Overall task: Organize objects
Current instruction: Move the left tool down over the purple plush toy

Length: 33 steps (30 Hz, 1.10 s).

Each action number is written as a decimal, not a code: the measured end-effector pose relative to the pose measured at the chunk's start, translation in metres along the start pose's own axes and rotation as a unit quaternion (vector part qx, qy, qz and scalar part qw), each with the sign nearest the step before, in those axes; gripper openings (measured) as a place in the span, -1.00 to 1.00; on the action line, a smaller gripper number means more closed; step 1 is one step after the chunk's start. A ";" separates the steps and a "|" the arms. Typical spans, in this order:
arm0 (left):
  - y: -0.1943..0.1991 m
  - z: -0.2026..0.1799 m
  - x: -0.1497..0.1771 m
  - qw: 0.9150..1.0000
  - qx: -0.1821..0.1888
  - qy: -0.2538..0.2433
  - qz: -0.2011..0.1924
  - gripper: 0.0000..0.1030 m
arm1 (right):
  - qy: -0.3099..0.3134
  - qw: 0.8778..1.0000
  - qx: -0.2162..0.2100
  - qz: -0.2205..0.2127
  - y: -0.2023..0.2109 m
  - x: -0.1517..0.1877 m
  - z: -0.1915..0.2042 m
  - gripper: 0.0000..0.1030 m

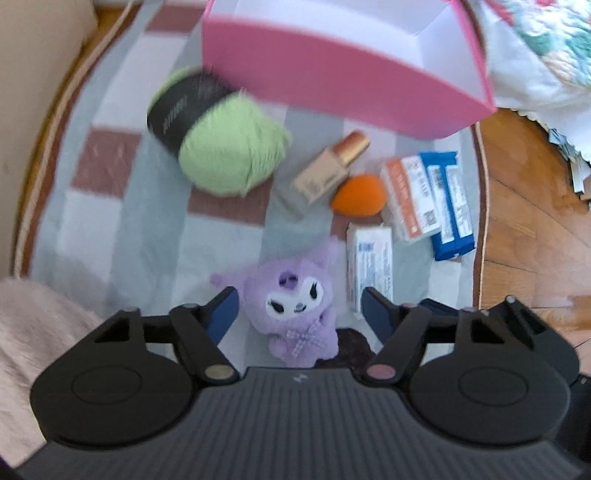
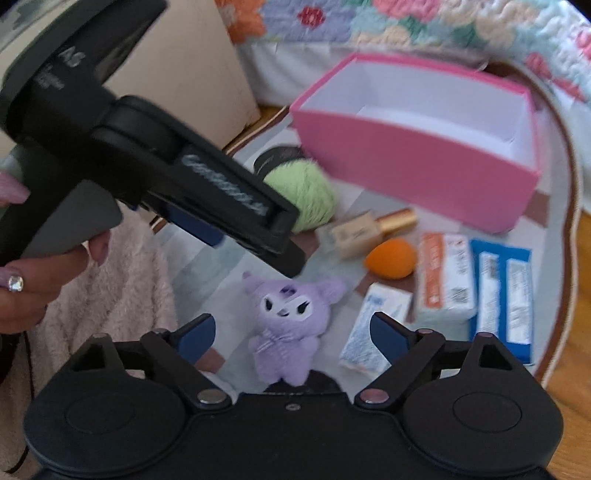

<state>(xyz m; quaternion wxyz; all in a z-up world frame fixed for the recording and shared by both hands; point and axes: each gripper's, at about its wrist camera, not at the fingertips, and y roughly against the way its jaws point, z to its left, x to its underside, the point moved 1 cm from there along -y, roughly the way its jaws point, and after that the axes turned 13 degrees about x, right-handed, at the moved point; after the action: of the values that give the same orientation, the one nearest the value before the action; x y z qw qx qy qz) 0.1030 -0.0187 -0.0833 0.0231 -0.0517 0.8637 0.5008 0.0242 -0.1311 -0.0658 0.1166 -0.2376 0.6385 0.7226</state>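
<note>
A purple plush toy [image 1: 295,306] lies on the checked cloth, between the open jaws of my left gripper [image 1: 299,306]. It also shows in the right wrist view [image 2: 286,332], between the open jaws of my right gripper [image 2: 291,332]. Both grippers hover just above it; neither holds anything. An empty pink box [image 1: 343,74] stands at the far side, also in the right wrist view [image 2: 424,147]. A green yarn ball [image 1: 229,147], a beige bottle with gold cap [image 1: 328,170], an orange sponge [image 1: 358,195] and several white, orange and blue packets [image 1: 428,199] lie between.
The left gripper's body [image 2: 147,166], held by a hand, crosses the upper left of the right wrist view. A pink fluffy fabric [image 1: 37,332] lies at the near left. Wooden floor [image 1: 535,221] lies right of the cloth's edge. A floral quilt [image 2: 443,26] is behind the box.
</note>
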 end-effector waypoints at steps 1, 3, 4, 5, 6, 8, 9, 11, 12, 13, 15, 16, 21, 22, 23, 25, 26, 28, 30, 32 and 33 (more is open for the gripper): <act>-0.005 0.004 0.001 1.000 0.003 0.005 0.003 0.31 | 0.003 1.000 -0.001 0.003 -0.005 0.002 0.004 0.78; -0.014 0.009 0.005 1.000 0.003 0.012 0.008 0.23 | 0.007 1.000 -0.004 0.011 -0.015 0.005 0.010 0.71; -0.017 0.010 0.007 1.000 0.004 0.013 0.010 0.21 | 0.008 1.000 -0.007 0.014 -0.019 0.007 0.013 0.70; -0.020 0.011 0.010 1.000 0.007 0.014 0.010 0.19 | 0.009 1.000 -0.009 0.018 -0.024 0.007 0.015 0.67; -0.022 0.014 0.012 1.000 0.012 0.018 0.010 0.15 | 0.009 1.000 -0.010 0.022 -0.028 0.009 0.017 0.64; -0.025 0.017 0.016 0.999 0.022 0.026 0.008 0.08 | 0.014 0.999 -0.008 0.031 -0.035 0.011 0.021 0.60; -0.025 0.019 0.018 0.999 0.027 0.029 0.004 0.02 | 0.019 0.999 -0.006 0.034 -0.039 0.013 0.024 0.59; -0.027 0.023 0.021 0.999 0.037 0.038 -0.002 -0.08 | 0.027 0.999 -0.001 0.041 -0.045 0.017 0.030 0.54; -0.027 0.025 0.023 0.998 0.044 0.042 -0.004 -0.11 | 0.031 0.998 0.002 0.046 -0.049 0.020 0.033 0.50; -0.028 0.026 0.025 0.998 0.049 0.047 -0.006 -0.12 | 0.033 0.998 0.005 0.052 -0.052 0.022 0.035 0.48; -0.028 0.029 0.030 0.997 0.059 0.053 -0.012 -0.23 | 0.039 0.997 0.019 0.063 -0.060 0.029 0.041 0.30; -0.029 0.030 0.033 0.996 0.066 0.057 -0.014 -0.25 | 0.044 0.996 0.027 0.066 -0.063 0.032 0.044 0.25; -0.037 0.037 0.045 0.992 0.098 0.082 -0.006 -0.28 | 0.047 0.995 0.059 0.057 -0.069 0.046 0.056 -0.01; -0.039 0.037 0.047 0.992 0.095 0.081 -0.008 -0.28 | 0.041 0.996 0.060 0.053 -0.067 0.047 0.057 -0.01; -0.040 0.036 0.048 0.993 0.091 0.078 -0.010 -0.28 | 0.035 0.996 0.061 0.049 -0.066 0.048 0.058 -0.03; -0.042 0.037 0.048 0.993 0.089 0.076 -0.013 -0.27 | 0.025 0.997 0.061 0.041 -0.063 0.052 0.059 -0.04; -0.042 0.037 0.049 0.993 0.090 0.077 -0.015 -0.24 | 0.019 0.997 0.059 0.038 -0.062 0.054 0.060 -0.05; -0.042 0.038 0.049 0.993 0.091 0.074 -0.021 -0.20 | 0.005 0.998 0.053 0.030 -0.059 0.058 0.059 -0.05; -0.043 0.037 0.050 0.994 0.088 0.064 -0.023 -0.16 | -0.014 0.999 0.045 0.026 -0.057 0.061 0.057 -0.05; -0.044 0.036 0.051 0.994 0.085 0.058 -0.030 -0.09 | -0.033 0.999 0.037 0.022 -0.055 0.064 0.056 -0.05; -0.045 0.036 0.052 0.995 0.084 0.054 -0.032 -0.05 | -0.041 0.998 0.034 0.020 -0.054 0.065 0.056 -0.05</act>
<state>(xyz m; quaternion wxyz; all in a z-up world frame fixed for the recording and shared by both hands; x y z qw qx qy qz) 0.0565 -0.0135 -0.1447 -0.0029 -0.1044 0.9005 0.4222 -0.0168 -0.0765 -0.1410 0.1359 -0.1909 0.6619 0.7120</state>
